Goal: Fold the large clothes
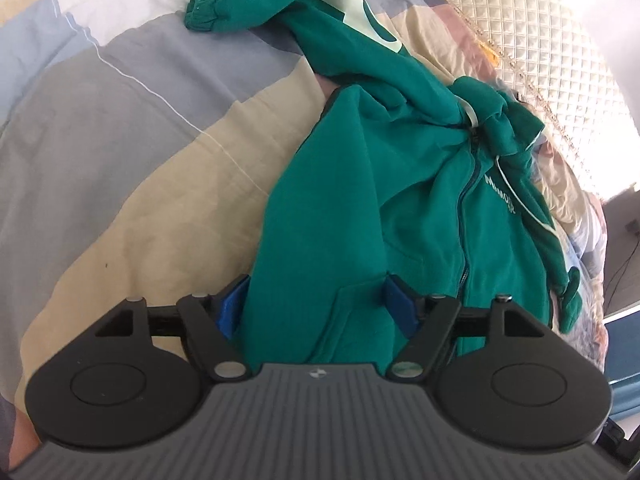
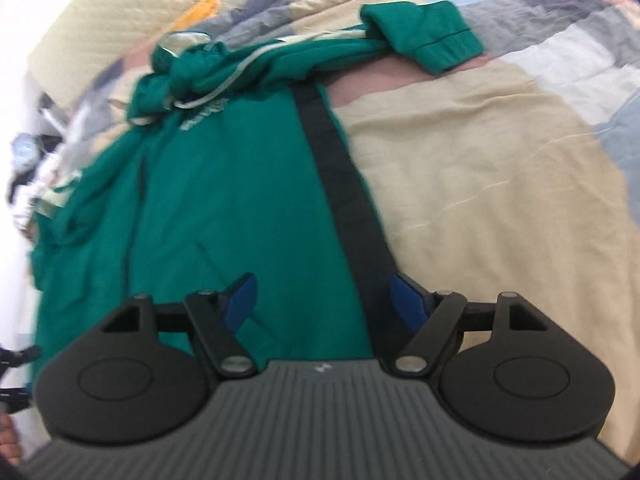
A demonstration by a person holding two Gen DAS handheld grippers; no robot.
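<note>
Step in hand (judged): both tongs at the hem end of the teal-green zip-front fleece jacket [image 1: 360,208], set to take the bottom corners for a fold twd the collar.

How to do it well (advice, not observed):
- Bite both layers at each hem corner, not just the top one, else the back panel lags.
- Lift the two corners level, carry twd 12 o'clock together; keep hem taut betw. the tongs so no ridge forms along the zip.
- Sleeves + hood are bunched at the far end; prob. better tucked flat first, else the fold lands on a lump.

Tongs, near:
- Left gripper [image 1: 318,304]: blue pads well apart, hem edge of jacket lying betw. them; left pad just beside the jacket's side edge at 9 o'clock. Fabric is in the gap but not pinched. Contact w/ pads: cannot tell.
- Right gripper [image 2: 326,298]: pads also wide apart, straddling green cloth and the black side stripe [image 2: 344,184]. Nothing clamped. View is blurred.

Mid: jacket body lies on the beige/grey/blue patchwork bedspread [image 1: 132,152], zip up, white chest lettering [image 1: 502,194] at approx. 2 o'clock in left view.

Far: hood and collar crumpled; one ribbed sleeve cuff [image 1: 206,10] thrown out at 11 o'clock (left view), the other cuff [image 2: 436,38] at 1 o'clock (right view). Cream quilted headboard [image 1: 532,36] beyond.
</note>
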